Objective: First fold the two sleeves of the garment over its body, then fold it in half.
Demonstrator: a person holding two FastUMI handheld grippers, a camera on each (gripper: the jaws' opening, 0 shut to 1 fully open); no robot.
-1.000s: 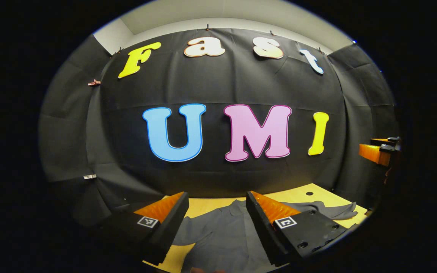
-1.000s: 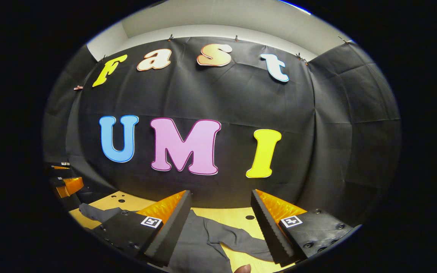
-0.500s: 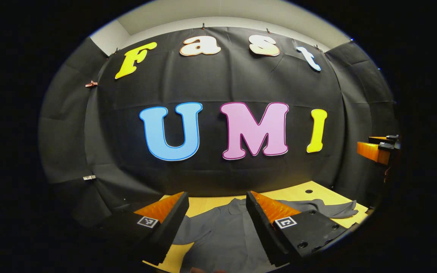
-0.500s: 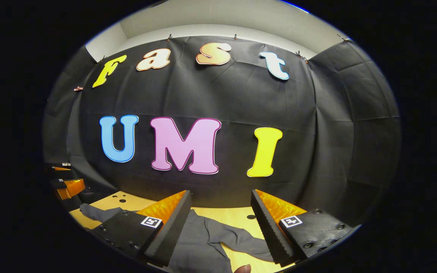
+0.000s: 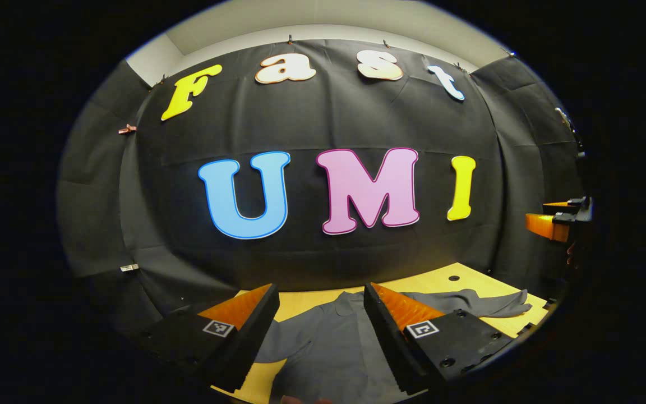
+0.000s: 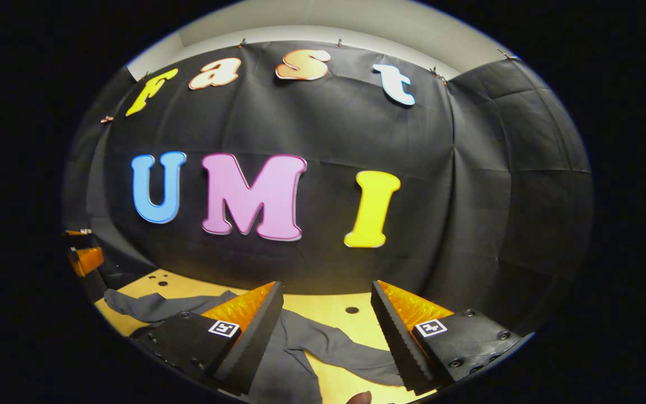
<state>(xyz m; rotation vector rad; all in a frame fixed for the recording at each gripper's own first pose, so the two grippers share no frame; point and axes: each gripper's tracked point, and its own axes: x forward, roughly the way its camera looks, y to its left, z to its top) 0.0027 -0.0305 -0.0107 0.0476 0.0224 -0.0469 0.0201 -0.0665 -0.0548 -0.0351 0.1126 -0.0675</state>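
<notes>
A dark grey long-sleeved garment (image 5: 328,342) lies spread flat on a wooden table (image 5: 429,280). One sleeve (image 5: 485,306) reaches out to the right in the left gripper view. In the right gripper view one sleeve (image 6: 345,350) runs between my fingers and the other sleeve (image 6: 149,306) stretches left. My left gripper (image 5: 321,294) hangs open above the collar area, holding nothing. My right gripper (image 6: 326,289) is open above the garment (image 6: 284,370), nothing between its fingers. The right gripper (image 5: 558,219) also shows at the far right of the left gripper view, and the left gripper (image 6: 84,255) at the far left of the right gripper view.
The table (image 6: 328,306) has small round holes (image 6: 351,310) near its far edge. Black cloth walls enclose the table at the back and on both sides. A fingertip (image 6: 360,397) shows at the bottom of the right gripper view.
Both views have tilted slightly downward, so more of the table and garment shows. Both grippers stay open and the garment has not moved.
</notes>
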